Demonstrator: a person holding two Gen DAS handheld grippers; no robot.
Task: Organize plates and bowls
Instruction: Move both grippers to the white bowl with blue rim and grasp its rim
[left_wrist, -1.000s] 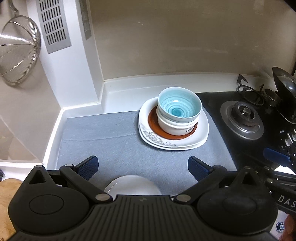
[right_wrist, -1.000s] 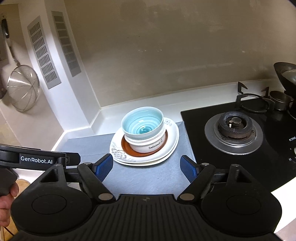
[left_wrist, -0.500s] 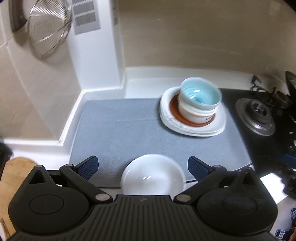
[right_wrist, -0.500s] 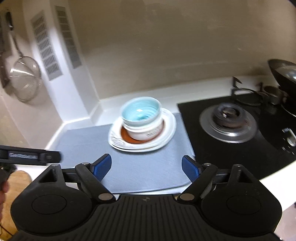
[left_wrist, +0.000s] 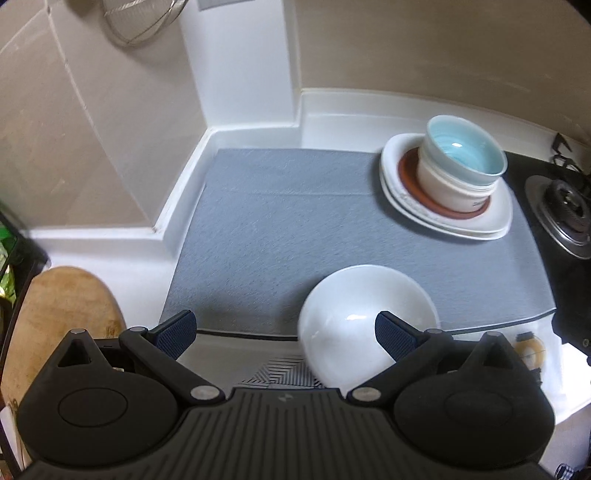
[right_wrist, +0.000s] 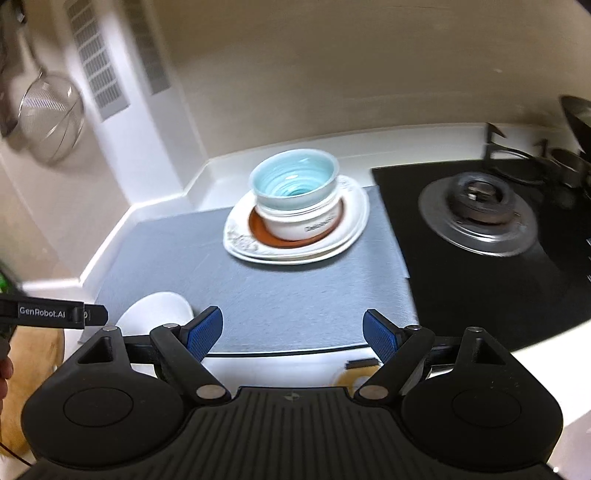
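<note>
A stack stands at the far right of a grey mat (left_wrist: 295, 221): a blue-glazed bowl (left_wrist: 465, 155) inside a white bowl (left_wrist: 448, 192), on a brown plate (left_wrist: 410, 177) and white square plates (left_wrist: 495, 225). The same stack shows in the right wrist view, with the blue bowl (right_wrist: 295, 181) on top. A plain white bowl (left_wrist: 354, 306) sits at the mat's near edge, in front of my open, empty left gripper (left_wrist: 284, 332), partly behind its right finger. It also shows in the right wrist view (right_wrist: 155, 310). My right gripper (right_wrist: 293, 332) is open and empty above the mat's near edge.
A black gas hob (right_wrist: 480, 210) lies to the right of the mat. A wooden board (left_wrist: 55, 321) lies at the near left. A metal strainer (right_wrist: 50, 114) hangs on the left wall. A white corner pillar (left_wrist: 240, 74) stands behind the mat.
Both grippers have pulled back and risen. The left view has swung left and down, so the white bowl is now in fuller view. Nothing was taken hold of.
</note>
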